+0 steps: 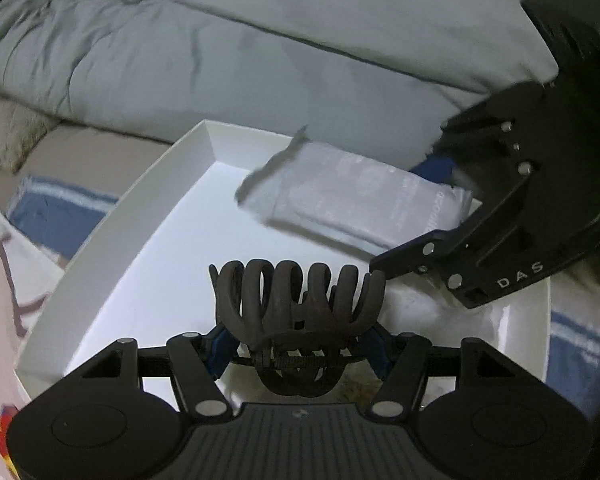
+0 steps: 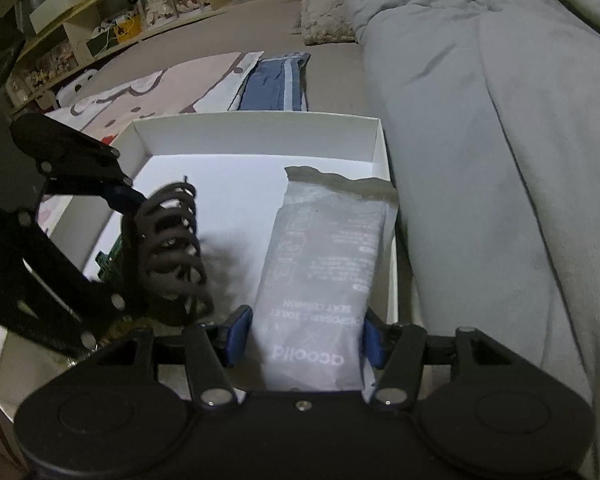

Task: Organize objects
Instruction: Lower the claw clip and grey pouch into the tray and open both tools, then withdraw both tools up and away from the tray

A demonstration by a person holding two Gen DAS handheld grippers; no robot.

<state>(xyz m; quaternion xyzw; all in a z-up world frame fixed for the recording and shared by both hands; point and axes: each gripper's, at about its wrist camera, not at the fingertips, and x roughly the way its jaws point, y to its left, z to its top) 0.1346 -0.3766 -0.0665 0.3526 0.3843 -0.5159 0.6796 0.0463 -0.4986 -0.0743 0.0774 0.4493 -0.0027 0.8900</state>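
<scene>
The white box (image 2: 256,136) sits on the bed, and both things are going into it. It lies close beside the grey blanket (image 2: 500,160), which runs along its right side in the right wrist view.

The left gripper (image 1: 296,344) has the dark hair clip (image 1: 300,320) between its blue pads, low over the near left part of the box. The pads sit close on each side of the clip, but I cannot tell if they are pressing it or have let go. The clip's curved teeth point up and away from the gripper.

The right gripper (image 2: 304,336) has the soft grey packet (image 2: 324,272) between its blue pads. The packet lies flat along the right wall of the box, and its far end almost reaches the far wall. The pad on the right is at the packet's edge. The pad on the left stands a little away from it, so this grip looks loose. I think the packet is already resting on the box floor.

The step now looks like putting both things down. To do it well, open each gripper gently and lift straight up, so the pads do not drag anything along. Keep the two grippers apart, as they are near each other in the box. The clip is round and could roll or tip over, so let it touch the floor first.
</scene>
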